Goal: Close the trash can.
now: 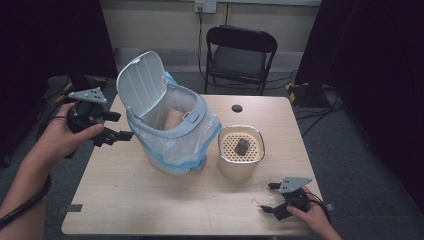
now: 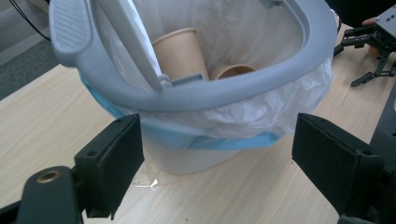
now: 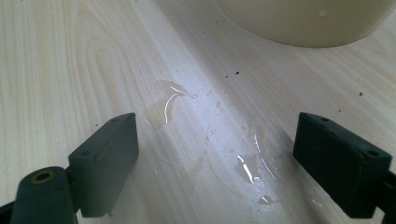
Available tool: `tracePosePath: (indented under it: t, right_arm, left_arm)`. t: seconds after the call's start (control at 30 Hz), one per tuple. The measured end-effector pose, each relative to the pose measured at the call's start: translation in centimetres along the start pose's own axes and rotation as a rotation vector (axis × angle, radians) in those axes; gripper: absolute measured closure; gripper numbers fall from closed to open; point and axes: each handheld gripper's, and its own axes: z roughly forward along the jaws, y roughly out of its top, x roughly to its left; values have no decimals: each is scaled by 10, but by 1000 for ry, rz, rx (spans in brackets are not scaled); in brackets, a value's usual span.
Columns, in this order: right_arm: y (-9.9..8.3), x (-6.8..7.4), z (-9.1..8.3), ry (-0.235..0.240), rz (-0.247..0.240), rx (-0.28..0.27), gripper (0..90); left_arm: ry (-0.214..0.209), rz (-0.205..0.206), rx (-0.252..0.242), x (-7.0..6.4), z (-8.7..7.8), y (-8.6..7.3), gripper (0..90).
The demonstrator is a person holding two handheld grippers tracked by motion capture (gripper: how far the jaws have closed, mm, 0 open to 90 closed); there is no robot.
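The small bin (image 1: 167, 127) is standing upright on the table's left-centre, white-bodied with a grey rim; its white lid (image 1: 141, 82) is standing tilted open at the back-left; a clear plastic liner (image 2: 261, 109) with a blue edge is hanging folded over the rim and down the outside; inside, two tan paper cups are lying, one cup (image 2: 180, 51) leaning upside down with its base uppermost, the other cup (image 2: 232, 71) showing its open mouth beside it.
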Motion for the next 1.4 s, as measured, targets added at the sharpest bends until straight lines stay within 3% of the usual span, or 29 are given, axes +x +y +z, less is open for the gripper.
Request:
tracePosePath:
  t: [0.4,0.53,0.83,1.03,1.1,1.4]
  right_arm:
    - [0,0,0,0,0,0,138]
    - [0,0,0,0,0,0,138]
    - [0,0,0,0,0,0,138]
    - [0,0,0,0,-1,0,137]
    - [0,0,0,0,0,1,138]
    - [0,0,0,0,-1,0,138]
  left_arm:
    - [18,36,-21,2,-1,25,164]
    - [41,49,3,1,2,31,156]
    - [76,60,-10,-2,4,39,151]
    - [37,96,-24,-10,7,45,155]
    - [25,123,-15,-14,10,48,155]
    - [-9,168,3,-28,19,59,143]
